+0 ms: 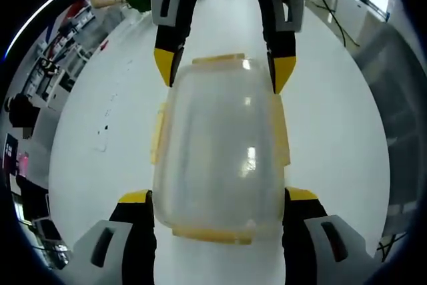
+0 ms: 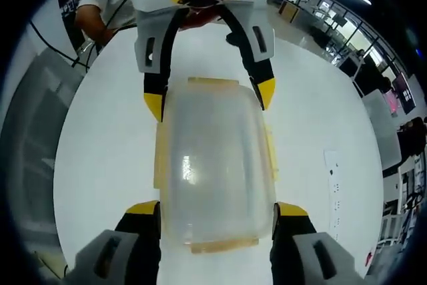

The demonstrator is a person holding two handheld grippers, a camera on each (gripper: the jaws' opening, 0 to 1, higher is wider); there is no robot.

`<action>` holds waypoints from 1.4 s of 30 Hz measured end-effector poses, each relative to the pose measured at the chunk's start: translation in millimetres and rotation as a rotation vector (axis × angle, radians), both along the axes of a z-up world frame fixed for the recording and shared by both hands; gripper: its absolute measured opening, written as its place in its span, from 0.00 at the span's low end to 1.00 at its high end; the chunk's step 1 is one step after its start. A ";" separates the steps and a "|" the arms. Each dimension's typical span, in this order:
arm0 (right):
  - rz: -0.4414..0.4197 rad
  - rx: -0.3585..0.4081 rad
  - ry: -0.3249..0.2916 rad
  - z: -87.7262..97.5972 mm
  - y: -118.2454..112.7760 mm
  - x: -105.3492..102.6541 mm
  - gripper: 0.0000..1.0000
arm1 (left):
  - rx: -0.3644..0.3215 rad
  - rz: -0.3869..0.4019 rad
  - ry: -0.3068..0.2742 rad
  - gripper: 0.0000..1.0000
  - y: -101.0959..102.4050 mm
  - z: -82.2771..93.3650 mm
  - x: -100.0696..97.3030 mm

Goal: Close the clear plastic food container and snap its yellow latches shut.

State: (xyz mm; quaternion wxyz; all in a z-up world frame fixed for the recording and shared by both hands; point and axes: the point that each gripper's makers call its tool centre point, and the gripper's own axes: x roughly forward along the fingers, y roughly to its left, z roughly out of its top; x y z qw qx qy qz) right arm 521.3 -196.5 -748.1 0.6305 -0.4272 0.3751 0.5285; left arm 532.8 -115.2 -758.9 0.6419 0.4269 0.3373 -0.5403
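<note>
Clear plastic food container with yellow latches lies on white desk, between opposing left tongs and right tongs, both apart; contact unclear, latch state indistinct.

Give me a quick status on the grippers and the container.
Left hand-held gripper and right hand-held gripper open, straddling opposite ends of the container. Lid on; latch state unclear. White table around it, nothing blocking.

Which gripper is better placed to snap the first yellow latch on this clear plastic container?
Nearly even: the left gripper and right gripper, both open, straddle opposite ends of the clear plastic container. Leaning left: a yellow end latch sits plainly between its jaws.
</note>
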 end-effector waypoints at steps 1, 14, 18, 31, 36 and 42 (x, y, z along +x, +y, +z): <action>0.001 0.000 0.000 0.2 0.0 0.1 0.67 | -0.001 0.001 0.000 0.76 0.2 0.0 0.2; 0.000 -0.003 -0.003 -0.3 0.7 1.1 0.67 | 0.000 0.003 -0.002 0.76 0.8 0.2 0.7; 0.001 -0.002 -0.005 -0.6 0.7 2.1 0.67 | 0.002 0.001 -0.003 0.76 0.7 0.6 0.8; -0.057 0.041 -0.025 8.5 -4.9 0.4 0.66 | -0.035 0.022 -0.009 0.80 6.5 7.4 -2.0; -0.105 0.072 -0.032 13.0 -6.6 -5.7 0.66 | -0.098 0.095 -0.044 0.78 9.4 16.8 -0.8; -0.136 0.088 -0.045 15.9 -10.1 -13.3 0.66 | -0.134 0.149 -0.040 0.79 14.0 20.3 -8.7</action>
